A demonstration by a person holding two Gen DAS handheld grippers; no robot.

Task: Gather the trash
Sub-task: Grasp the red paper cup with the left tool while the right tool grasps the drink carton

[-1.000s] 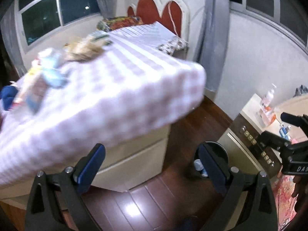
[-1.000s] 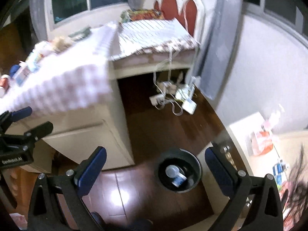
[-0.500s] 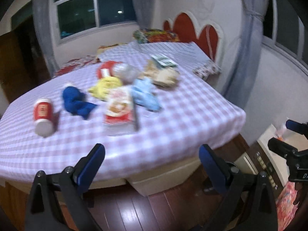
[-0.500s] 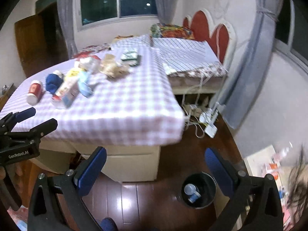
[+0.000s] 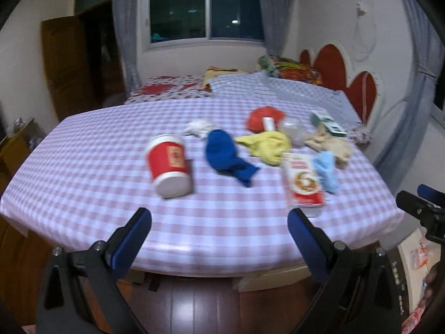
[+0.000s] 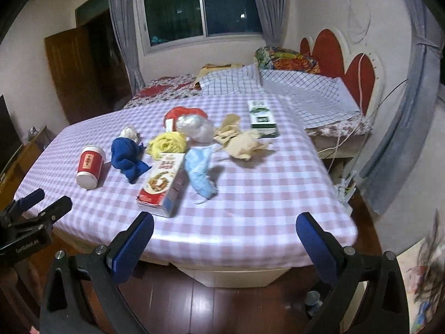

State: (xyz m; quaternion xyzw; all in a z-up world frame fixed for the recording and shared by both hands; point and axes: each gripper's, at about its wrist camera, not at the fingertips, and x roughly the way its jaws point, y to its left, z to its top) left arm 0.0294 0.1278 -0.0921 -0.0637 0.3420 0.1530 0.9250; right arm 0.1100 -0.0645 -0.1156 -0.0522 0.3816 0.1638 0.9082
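While both grippers point(image 5: 219, 220) point(image 6: 224, 224) gape empty, red cup point(image 6: 90, 166) lies tipped on tablecloth point(image 6: 250, 194).

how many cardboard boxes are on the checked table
2. A red and white food box lies near the front edge, beside the blue face mask. A green and white box lies at the far side. More may hide under the crumpled trash.

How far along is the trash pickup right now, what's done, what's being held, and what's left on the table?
Nothing visible shows any piece collected; no bin shows in either view. In hand: nothing, since the left gripper and right gripper both hang open short of the table. Left: the red cup, blue cloth, yellow wad, food box, face mask, tan paper, green box.
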